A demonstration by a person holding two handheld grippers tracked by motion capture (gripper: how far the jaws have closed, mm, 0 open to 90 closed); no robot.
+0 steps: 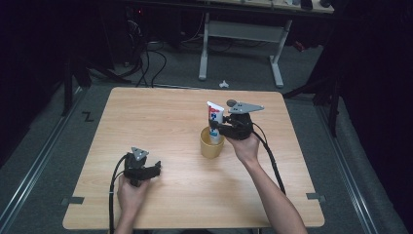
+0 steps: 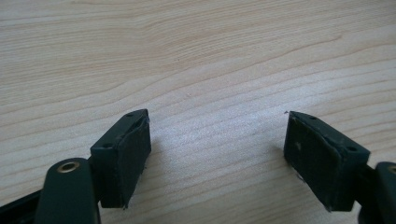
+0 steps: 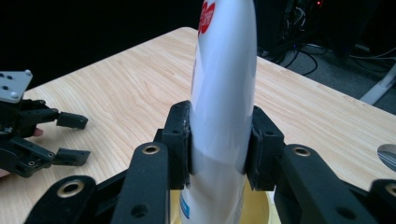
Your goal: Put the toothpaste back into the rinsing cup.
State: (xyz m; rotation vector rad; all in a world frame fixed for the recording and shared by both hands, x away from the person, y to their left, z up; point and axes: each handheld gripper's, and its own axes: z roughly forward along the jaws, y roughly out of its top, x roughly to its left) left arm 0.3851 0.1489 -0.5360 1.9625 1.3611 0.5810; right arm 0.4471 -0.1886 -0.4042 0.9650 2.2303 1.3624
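A white toothpaste tube (image 1: 215, 119) with red and blue print stands upright, its lower end inside a yellow cup (image 1: 211, 146) near the table's middle. My right gripper (image 1: 217, 129) is shut on the tube just above the cup's rim. In the right gripper view both pads press the tube (image 3: 224, 93) from either side, with the cup (image 3: 259, 207) below. My left gripper (image 1: 157, 168) rests on the wooden table (image 1: 160, 117) at the front left. Its jaws stand wide apart over bare wood in the left gripper view, nothing between its fingers (image 2: 126, 149).
The other gripper (image 3: 44, 135) lies open at the left of the right gripper view. Beyond the table's far edge stand a white desk frame (image 1: 241, 39) and cables on a dark floor. A small white object (image 1: 223, 84) lies on the floor.
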